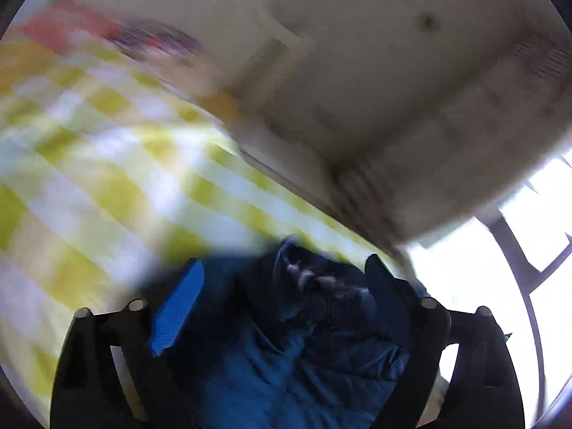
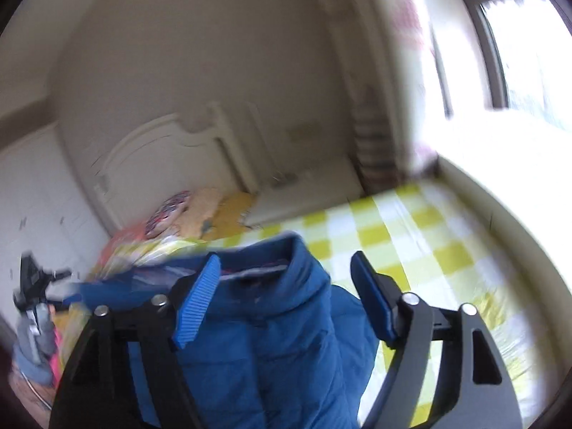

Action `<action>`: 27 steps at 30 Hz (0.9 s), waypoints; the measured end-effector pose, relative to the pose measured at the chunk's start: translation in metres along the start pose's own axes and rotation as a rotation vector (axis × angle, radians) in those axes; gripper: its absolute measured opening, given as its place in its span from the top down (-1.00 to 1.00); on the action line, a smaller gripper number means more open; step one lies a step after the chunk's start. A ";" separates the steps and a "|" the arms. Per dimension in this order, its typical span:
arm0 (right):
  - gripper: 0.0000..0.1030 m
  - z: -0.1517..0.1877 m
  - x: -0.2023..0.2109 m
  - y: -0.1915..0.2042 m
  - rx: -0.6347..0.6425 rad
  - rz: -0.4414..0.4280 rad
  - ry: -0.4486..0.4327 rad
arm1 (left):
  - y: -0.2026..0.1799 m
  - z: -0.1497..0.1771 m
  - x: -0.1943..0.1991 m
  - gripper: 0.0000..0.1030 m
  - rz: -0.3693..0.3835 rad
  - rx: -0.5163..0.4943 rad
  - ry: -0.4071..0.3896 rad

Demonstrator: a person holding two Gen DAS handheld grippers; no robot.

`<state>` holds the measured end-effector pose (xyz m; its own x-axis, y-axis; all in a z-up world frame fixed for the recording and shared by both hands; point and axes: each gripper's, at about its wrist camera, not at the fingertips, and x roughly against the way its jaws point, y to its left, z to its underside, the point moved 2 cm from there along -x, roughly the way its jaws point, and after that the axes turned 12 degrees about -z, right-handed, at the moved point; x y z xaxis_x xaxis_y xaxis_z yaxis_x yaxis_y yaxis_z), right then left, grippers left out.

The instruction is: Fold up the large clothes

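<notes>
Right wrist: gripper (image 2: 282, 300) splayed, tilted over blue jacket (image 2: 271, 339).

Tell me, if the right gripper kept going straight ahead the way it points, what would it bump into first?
Most likely the blue puffy jacket. It fills the gap between the right gripper's open fingers, collar up, with the yellow checked bed sheet beyond. The picture is blurry, so how near the jacket is I can't say.

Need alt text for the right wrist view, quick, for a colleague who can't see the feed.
The right gripper stands open over a blue puffer jacket whose collar points away, lying on a yellow-and-white checked bedsheet. Behind are a white headboard, pillows and a bright window; the picture is motion-blurred.
</notes>
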<state>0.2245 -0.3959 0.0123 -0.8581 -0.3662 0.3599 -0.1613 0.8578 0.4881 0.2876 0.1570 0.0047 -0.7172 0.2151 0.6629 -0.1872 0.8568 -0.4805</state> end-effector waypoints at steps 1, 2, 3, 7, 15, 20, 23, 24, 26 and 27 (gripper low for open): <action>-0.25 0.002 -0.009 -0.013 -0.029 0.004 0.012 | 0.008 -0.004 -0.005 -0.65 -0.026 0.001 -0.010; -0.25 0.006 -0.016 -0.021 -0.017 0.009 0.030 | 0.015 -0.006 -0.011 -0.65 -0.060 -0.013 -0.016; -0.25 0.008 -0.022 -0.023 0.011 0.021 0.049 | 0.019 -0.005 -0.014 -0.65 -0.098 -0.044 -0.023; -0.25 0.027 -0.057 -0.044 0.096 0.086 0.188 | 0.017 0.008 -0.039 -0.65 -0.188 -0.213 0.002; -0.35 0.049 -0.100 -0.039 0.134 0.013 0.352 | -0.009 0.034 -0.097 -0.65 -0.040 -0.378 0.231; -0.38 0.056 -0.128 -0.044 0.162 0.007 0.444 | -0.021 0.038 -0.135 -0.71 -0.045 -0.463 0.309; -0.43 0.065 -0.143 -0.059 0.113 -0.021 0.477 | -0.025 0.039 -0.152 -0.71 -0.033 -0.481 0.342; -0.44 0.066 -0.146 -0.062 0.102 -0.032 0.472 | -0.027 0.040 -0.156 -0.71 -0.027 -0.486 0.351; -0.42 0.067 -0.145 -0.064 0.098 -0.048 0.454 | -0.032 0.042 -0.159 -0.33 -0.008 -0.492 0.323; -0.30 0.067 -0.143 -0.061 0.120 -0.051 0.442 | -0.035 0.042 -0.159 -0.12 -0.015 -0.496 0.291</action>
<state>0.3247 -0.3718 -0.1226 -0.5618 -0.5055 0.6549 -0.2753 0.8607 0.4282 0.3799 0.0730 -0.1082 -0.4893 0.2609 0.8322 0.1917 0.9630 -0.1892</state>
